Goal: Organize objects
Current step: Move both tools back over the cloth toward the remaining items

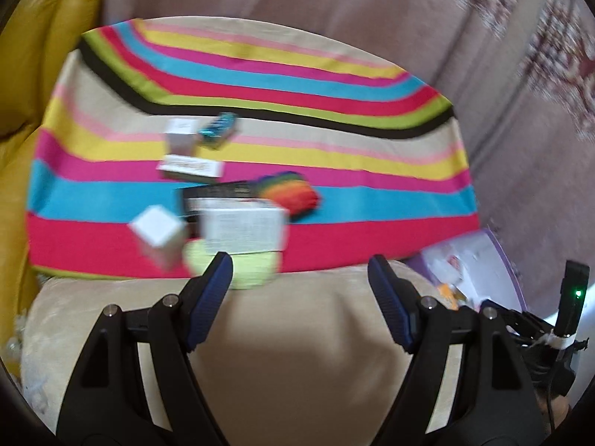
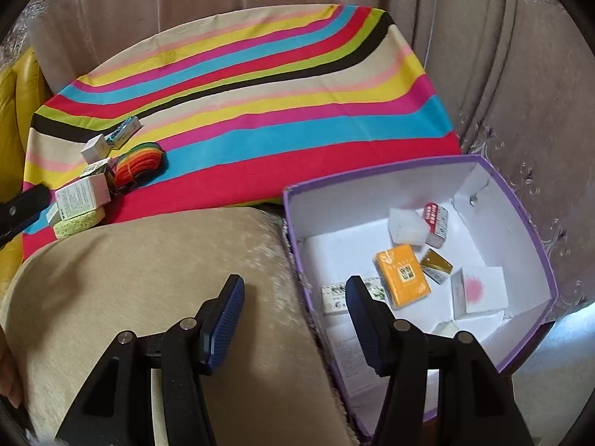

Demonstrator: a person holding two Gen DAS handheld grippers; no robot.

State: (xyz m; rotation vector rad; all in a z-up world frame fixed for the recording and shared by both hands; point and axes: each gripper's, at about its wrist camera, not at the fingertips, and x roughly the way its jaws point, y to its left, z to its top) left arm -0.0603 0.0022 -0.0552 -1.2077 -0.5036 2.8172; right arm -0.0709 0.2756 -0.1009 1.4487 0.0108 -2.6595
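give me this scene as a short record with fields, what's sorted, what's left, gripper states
surface: rainbow-striped cloth
container: purple cardboard box with white inside
sorted: orange packet, red-and-white carton, other small cartons in the box
left: rainbow felt bundle, yellow-green sponge, small white cartons on the cloth
left gripper: open, empty
right gripper: open, empty, beside the box

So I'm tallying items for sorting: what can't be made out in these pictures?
- Left wrist view: motion blur smears the small boxes; print unreadable.
- Right wrist view: right gripper finger covers part of the long white box in the purple box.
- Right wrist view: pile overlaps; count unclear.
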